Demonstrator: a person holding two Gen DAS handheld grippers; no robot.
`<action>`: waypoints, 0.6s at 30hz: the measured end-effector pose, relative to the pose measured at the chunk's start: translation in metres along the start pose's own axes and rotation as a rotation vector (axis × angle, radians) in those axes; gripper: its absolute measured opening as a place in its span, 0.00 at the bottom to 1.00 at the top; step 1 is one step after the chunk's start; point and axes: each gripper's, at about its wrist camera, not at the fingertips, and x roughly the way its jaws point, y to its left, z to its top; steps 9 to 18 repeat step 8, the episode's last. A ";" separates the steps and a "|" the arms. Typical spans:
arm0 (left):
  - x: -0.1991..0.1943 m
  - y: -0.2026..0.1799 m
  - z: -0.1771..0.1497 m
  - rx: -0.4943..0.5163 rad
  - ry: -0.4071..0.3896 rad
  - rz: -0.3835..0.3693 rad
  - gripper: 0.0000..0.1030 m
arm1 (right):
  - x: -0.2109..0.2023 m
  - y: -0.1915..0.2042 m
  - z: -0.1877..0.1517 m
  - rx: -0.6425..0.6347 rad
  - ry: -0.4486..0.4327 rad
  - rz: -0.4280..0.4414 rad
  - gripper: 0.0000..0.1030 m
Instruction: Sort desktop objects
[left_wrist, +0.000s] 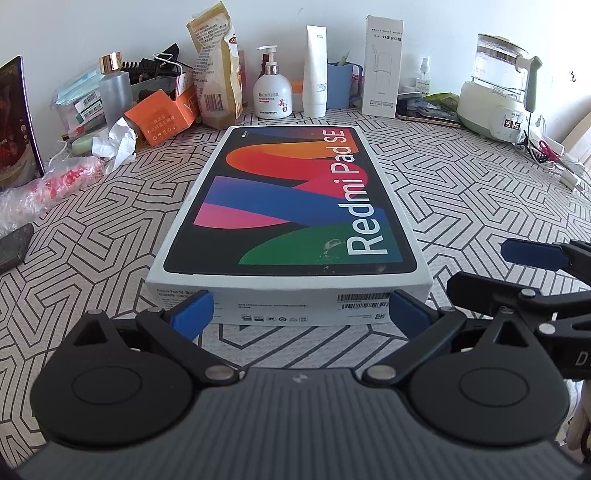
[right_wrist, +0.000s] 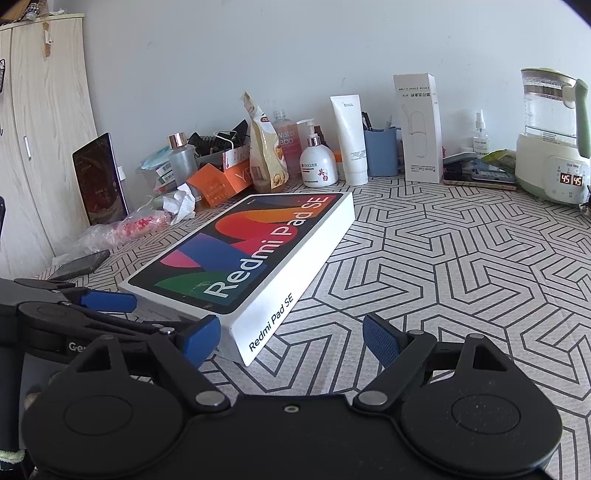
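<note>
A white Redmi Pad SE box (left_wrist: 291, 206) with a colourful lid lies flat on the patterned table; it also shows in the right wrist view (right_wrist: 251, 254). My left gripper (left_wrist: 301, 314) is open, its blue pads (left_wrist: 192, 314) spread wide at the box's near short end, close to or touching the end face. My right gripper (right_wrist: 290, 338) is open and empty, just in front of the box's near right corner. The right gripper's fingers (left_wrist: 532, 254) show at the right in the left wrist view; the left gripper's fingers (right_wrist: 107, 300) show at the left in the right wrist view.
Along the back wall stand a snack bag (left_wrist: 218, 70), a pump bottle (left_wrist: 272, 88), a white tube (left_wrist: 316, 70), a blue cup (left_wrist: 341, 86), a tall white carton (left_wrist: 382, 66) and a kettle (left_wrist: 506, 85). An orange box (left_wrist: 162, 114), tissue and a tablet (right_wrist: 99, 177) sit at the left.
</note>
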 end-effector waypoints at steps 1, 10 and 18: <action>0.000 0.000 0.000 -0.001 0.002 0.000 1.00 | 0.000 0.000 0.000 0.000 0.000 0.000 0.85; 0.007 0.001 0.002 -0.046 0.046 -0.005 1.00 | 0.002 -0.004 -0.003 0.017 0.010 0.008 0.85; 0.007 0.001 0.002 -0.046 0.046 -0.005 1.00 | 0.002 -0.004 -0.003 0.017 0.010 0.008 0.85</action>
